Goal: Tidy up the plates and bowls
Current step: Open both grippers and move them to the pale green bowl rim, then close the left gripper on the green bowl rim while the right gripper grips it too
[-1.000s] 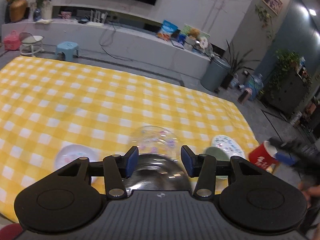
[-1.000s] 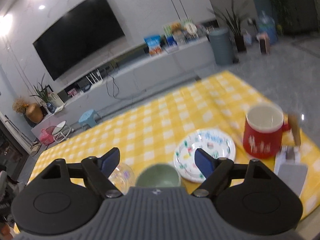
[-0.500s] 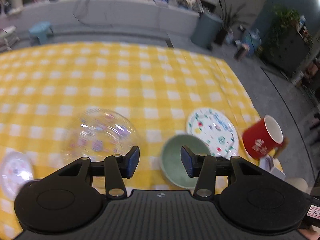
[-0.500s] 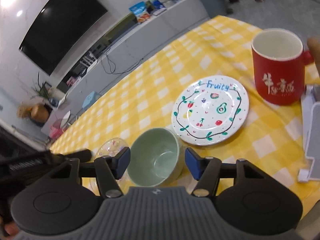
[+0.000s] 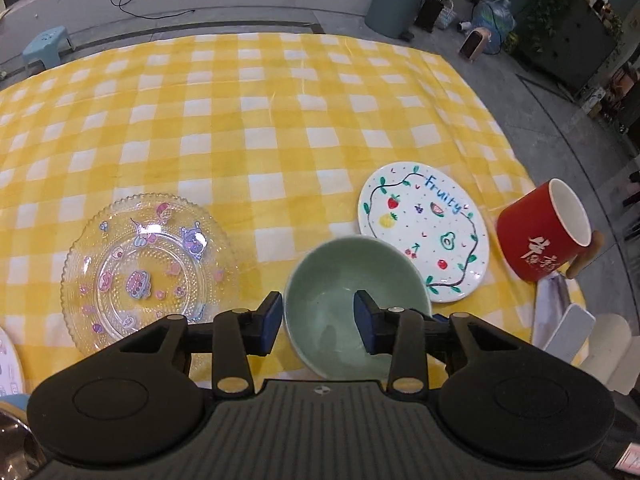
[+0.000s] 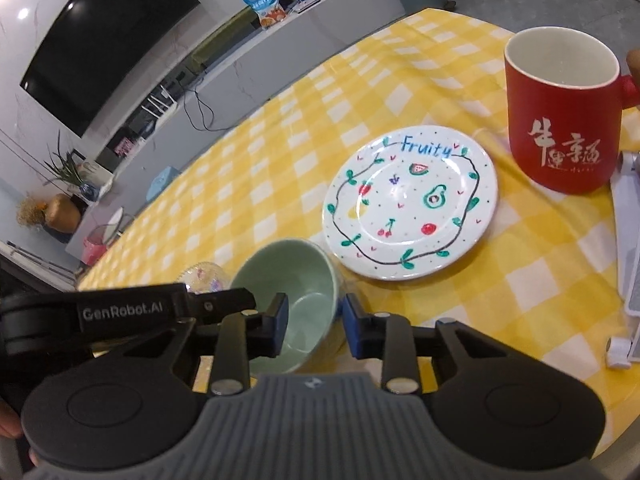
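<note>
Both grippers point(image 5: 318, 322) point(image 6: 312, 326) have been closing astride the green bowl's point(image 5: 340, 280) rim, contact unclear

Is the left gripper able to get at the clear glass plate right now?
Probably yes. The glass plate lies bare on the tablecloth just beside the left gripper, nothing on it; the gripper now straddles the green bowl's rim.

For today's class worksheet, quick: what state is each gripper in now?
Left gripper: open, jaws just closing, green bowl rim between them.
Right gripper: open, jaws just closing, same bowl's rim between.
</note>
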Motion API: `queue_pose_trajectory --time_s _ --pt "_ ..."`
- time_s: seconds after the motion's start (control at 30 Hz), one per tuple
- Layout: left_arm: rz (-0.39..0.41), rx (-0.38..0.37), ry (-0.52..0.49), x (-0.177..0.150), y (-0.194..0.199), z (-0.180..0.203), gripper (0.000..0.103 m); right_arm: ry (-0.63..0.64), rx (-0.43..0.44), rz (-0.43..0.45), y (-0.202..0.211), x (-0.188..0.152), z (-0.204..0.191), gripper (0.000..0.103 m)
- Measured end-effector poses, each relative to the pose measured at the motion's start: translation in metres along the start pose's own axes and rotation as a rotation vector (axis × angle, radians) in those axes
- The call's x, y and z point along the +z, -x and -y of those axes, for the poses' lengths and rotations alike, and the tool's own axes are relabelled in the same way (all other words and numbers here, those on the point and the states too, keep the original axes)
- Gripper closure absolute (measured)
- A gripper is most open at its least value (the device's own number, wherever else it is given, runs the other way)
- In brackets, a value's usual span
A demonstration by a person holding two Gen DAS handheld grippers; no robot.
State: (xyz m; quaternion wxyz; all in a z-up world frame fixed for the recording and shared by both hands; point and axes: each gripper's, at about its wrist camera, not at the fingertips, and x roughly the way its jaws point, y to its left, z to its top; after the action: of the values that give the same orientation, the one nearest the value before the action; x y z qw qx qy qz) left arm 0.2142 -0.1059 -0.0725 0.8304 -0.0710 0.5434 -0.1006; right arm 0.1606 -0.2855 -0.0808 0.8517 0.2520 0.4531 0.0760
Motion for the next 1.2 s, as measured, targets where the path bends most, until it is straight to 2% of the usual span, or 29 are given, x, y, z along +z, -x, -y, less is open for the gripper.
queue_pose_trajectory --time_s 0.23,0.4,0.47,0.57,0.6,0.77,0.93,1.07,1.2 --pt "-0.078 -0.011 0.044 0.005 -0.021 -0.007 0.060 0.015 -0.021 -0.015 -0.008 -0.001 -0.002 0.073" --pt "-0.113 0.014 0.044 0.003 -0.035 -0.004 0.060 0.009 -0.027 -0.042 -0.015 -0.002 0.000 0.073" --pt "-0.117 0.027 0.042 0.002 -0.039 -0.002 0.060 0.020 -0.044 -0.043 -0.016 -0.001 -0.001 0.083" --pt "-0.118 0.064 0.042 0.000 -0.043 -0.004 0.075 0.044 -0.063 -0.036 -0.017 -0.002 -0.002 0.086" --pt "-0.133 0.093 0.036 0.000 -0.046 -0.004 0.083 0.040 -0.062 -0.033 -0.017 -0.002 -0.001 0.086" --pt "-0.135 0.129 0.025 -0.002 -0.046 -0.003 0.084 0.035 -0.071 -0.007 -0.016 -0.003 -0.001 0.089" --pt "-0.147 0.126 0.051 0.000 -0.044 -0.007 0.085 0.037 -0.069 0.000 -0.016 -0.003 -0.001 0.090" --pt "-0.141 0.128 0.033 -0.002 -0.042 -0.003 0.086 0.000 -0.057 0.006 -0.015 -0.001 0.003 0.091" --pt "-0.139 0.129 0.033 -0.003 -0.039 -0.003 0.088 0.013 -0.063 0.018 -0.012 -0.002 0.000 0.092"
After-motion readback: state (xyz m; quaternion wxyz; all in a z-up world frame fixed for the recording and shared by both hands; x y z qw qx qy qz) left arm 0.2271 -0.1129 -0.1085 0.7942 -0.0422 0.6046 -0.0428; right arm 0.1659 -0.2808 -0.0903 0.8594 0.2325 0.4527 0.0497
